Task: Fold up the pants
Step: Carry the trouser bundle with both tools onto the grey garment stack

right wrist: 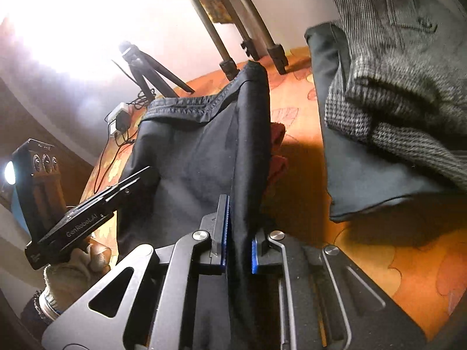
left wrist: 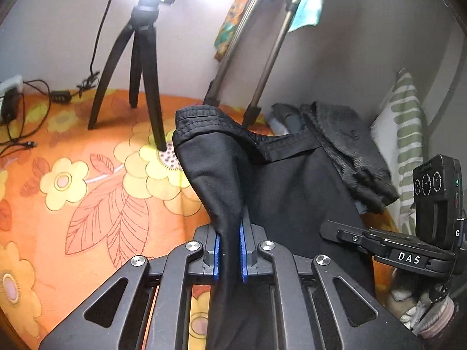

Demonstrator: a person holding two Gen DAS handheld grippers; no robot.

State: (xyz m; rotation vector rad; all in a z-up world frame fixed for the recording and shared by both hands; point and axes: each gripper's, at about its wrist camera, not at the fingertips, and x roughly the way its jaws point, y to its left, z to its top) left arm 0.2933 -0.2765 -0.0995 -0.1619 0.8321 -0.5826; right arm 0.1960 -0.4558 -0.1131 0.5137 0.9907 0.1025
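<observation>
**Both tongs pinching the black pants above the floral sheet**

Orange floral bedding (left wrist: 87, 175) is spreading across the whole scene, with a pale wall rising behind it. Black pants (left wrist: 286, 180) are hanging as a broad dark sheet between the two tongs, the stitched waistband sagging across the top and the cloth lifting clear of the bedding at both held corners. A stack of folded grey and dark garments (right wrist: 394, 87) is lying to the right of the pants, near them but apart. A black tripod (left wrist: 140, 67) is standing on the bedding behind the pants, under a glaring lamp, with the metal legs of a second stand just beside it.

The left tongs (left wrist: 230, 250) are sitting nearly closed, their blue pads pressing a bunched fold of the pants' left edge. The right tongs (right wrist: 239, 245) are likewise clamping the right edge, the cloth running straight up between the pads.
</observation>
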